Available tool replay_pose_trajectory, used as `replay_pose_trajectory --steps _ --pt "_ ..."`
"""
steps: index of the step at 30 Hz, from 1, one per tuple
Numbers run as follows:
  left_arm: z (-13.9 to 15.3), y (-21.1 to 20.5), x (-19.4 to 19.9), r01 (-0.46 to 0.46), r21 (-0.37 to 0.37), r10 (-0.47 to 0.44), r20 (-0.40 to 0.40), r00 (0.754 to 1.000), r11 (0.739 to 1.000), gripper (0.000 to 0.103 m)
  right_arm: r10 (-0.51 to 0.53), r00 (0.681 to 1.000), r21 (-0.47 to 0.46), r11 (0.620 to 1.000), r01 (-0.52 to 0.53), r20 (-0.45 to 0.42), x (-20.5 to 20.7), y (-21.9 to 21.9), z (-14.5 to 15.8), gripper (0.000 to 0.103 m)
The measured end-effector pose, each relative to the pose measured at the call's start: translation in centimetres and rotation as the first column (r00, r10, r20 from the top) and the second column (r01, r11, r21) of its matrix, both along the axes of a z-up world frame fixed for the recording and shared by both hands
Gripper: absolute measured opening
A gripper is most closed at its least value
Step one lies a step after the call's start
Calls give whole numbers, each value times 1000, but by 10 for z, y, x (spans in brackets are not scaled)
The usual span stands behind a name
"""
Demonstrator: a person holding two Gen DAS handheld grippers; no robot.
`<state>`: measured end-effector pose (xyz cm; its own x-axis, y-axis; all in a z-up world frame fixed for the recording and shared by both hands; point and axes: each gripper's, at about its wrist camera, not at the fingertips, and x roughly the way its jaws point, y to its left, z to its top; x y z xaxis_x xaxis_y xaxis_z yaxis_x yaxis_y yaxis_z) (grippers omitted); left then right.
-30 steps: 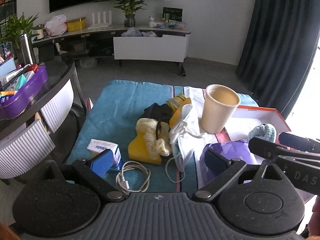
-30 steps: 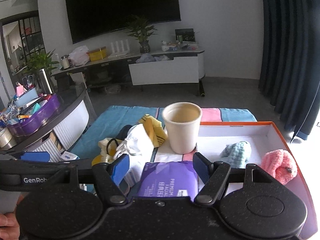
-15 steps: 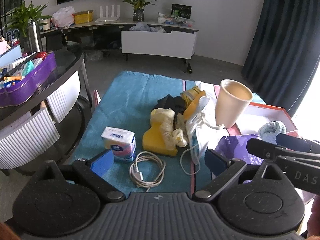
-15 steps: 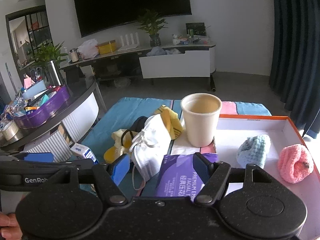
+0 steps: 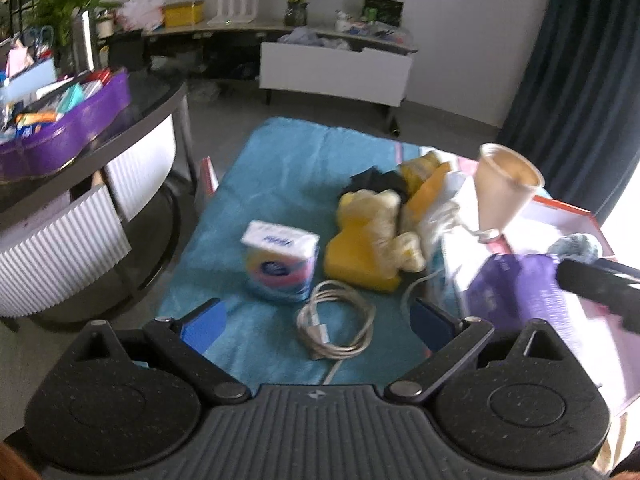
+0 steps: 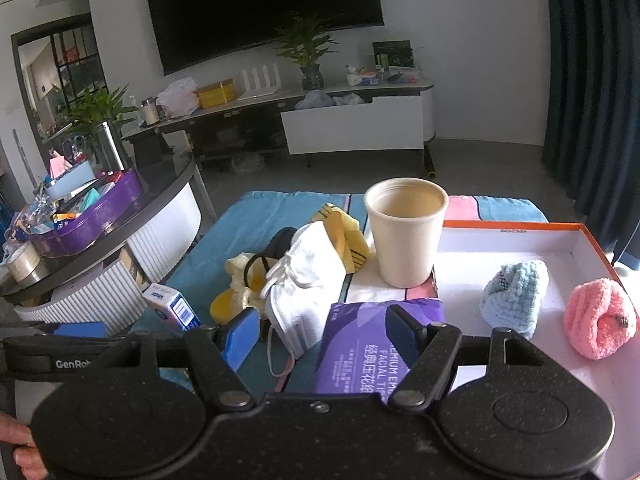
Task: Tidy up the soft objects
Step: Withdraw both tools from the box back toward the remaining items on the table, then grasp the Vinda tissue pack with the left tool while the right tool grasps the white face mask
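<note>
The left gripper [image 5: 316,318] hangs with jaws spread and empty over the cable [image 5: 336,330], the tissue pack [image 5: 280,266] just beyond it on the teal cloth [image 5: 276,160]; this looks like the approach to a pick. The right gripper [image 6: 320,330], jaws likewise wide and empty, hovers by the purple wipes [image 6: 368,344] and mask [image 6: 308,292]. Two knit pieces (blue [image 6: 514,296], pink [image 6: 600,318]) already lie in the box [image 6: 520,225], so the next move calls for lowering onto a soft item and closing gently.
</note>
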<state>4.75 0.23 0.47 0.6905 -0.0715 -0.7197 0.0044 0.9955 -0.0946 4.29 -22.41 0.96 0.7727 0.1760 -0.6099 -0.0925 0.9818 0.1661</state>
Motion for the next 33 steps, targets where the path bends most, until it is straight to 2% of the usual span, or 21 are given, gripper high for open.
replay_pose_trajectory --steps 8,21,24,25,26,28,33 --pt "-17 21 13 -30 25 31 -15 999 999 101 -7 1000 12 1000 7 -10 -1 -4 -5 83" --pt "-45 25 52 24 66 -27 45 999 998 102 4 999 7 1000 -4 -33 7 3 -11 83" --pt "-47 24 56 56 64 -61 69 996 996 94 7 999 -1 1000 -7 -43 11 8 -13 83" --pt "-48 24 58 62 64 -67 74 995 996 85 8 999 -4 1000 -8 -47 14 10 -14 83" --pt "-49 24 59 66 61 -71 79 994 996 71 9 999 -7 1000 -10 -51 16 12 -15 83" --pt "-51 27 62 81 31 -83 73 994 996 54 12 998 -12 1000 -12 -57 21 17 -16 83" --pt "-49 29 57 108 18 -109 93 990 994 54 26 997 -6 1000 -26 -68 39 35 -18 83"
